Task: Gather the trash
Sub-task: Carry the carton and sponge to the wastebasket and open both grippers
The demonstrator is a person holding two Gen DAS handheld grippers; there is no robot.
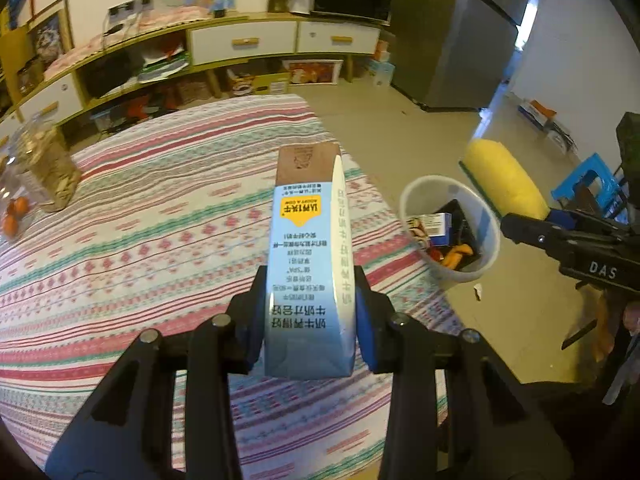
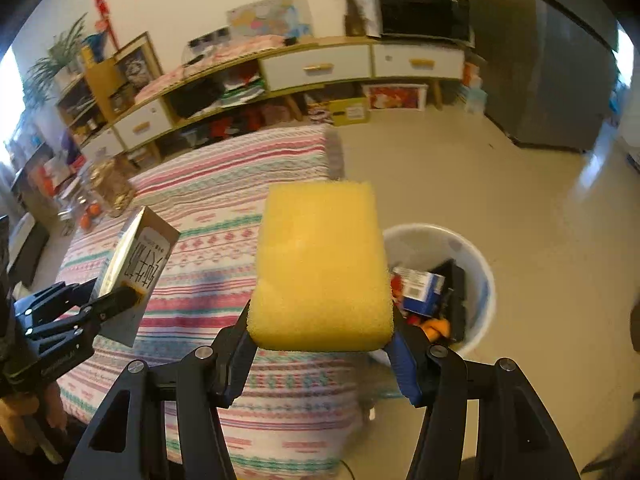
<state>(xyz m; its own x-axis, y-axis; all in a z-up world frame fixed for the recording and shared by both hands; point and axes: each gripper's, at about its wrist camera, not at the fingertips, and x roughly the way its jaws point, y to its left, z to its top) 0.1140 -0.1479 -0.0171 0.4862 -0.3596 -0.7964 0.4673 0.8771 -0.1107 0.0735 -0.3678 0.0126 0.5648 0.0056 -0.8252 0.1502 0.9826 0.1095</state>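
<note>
My left gripper (image 1: 310,312) is shut on a blue and white milk carton (image 1: 308,256) and holds it above the striped tablecloth (image 1: 140,240). My right gripper (image 2: 320,344) is shut on a yellow sponge (image 2: 320,268), held above the table's right edge. A white trash bin (image 1: 486,236) stands on the floor right of the table, with a blue box (image 1: 434,226) and orange scraps inside. The bin also shows in the right wrist view (image 2: 476,260). The carton (image 2: 136,264) and left gripper (image 2: 120,300) show at the left of the right wrist view. The sponge (image 1: 504,180) and right gripper (image 1: 528,228) show beyond the bin in the left wrist view.
A clear jar of seeds (image 1: 46,164) and oranges (image 1: 14,216) sit at the table's far left. A long shelf unit with white drawers (image 1: 244,42) runs along the back wall. A grey fridge (image 1: 464,36) stands at the back right. A blue stool (image 1: 588,180) is on the right.
</note>
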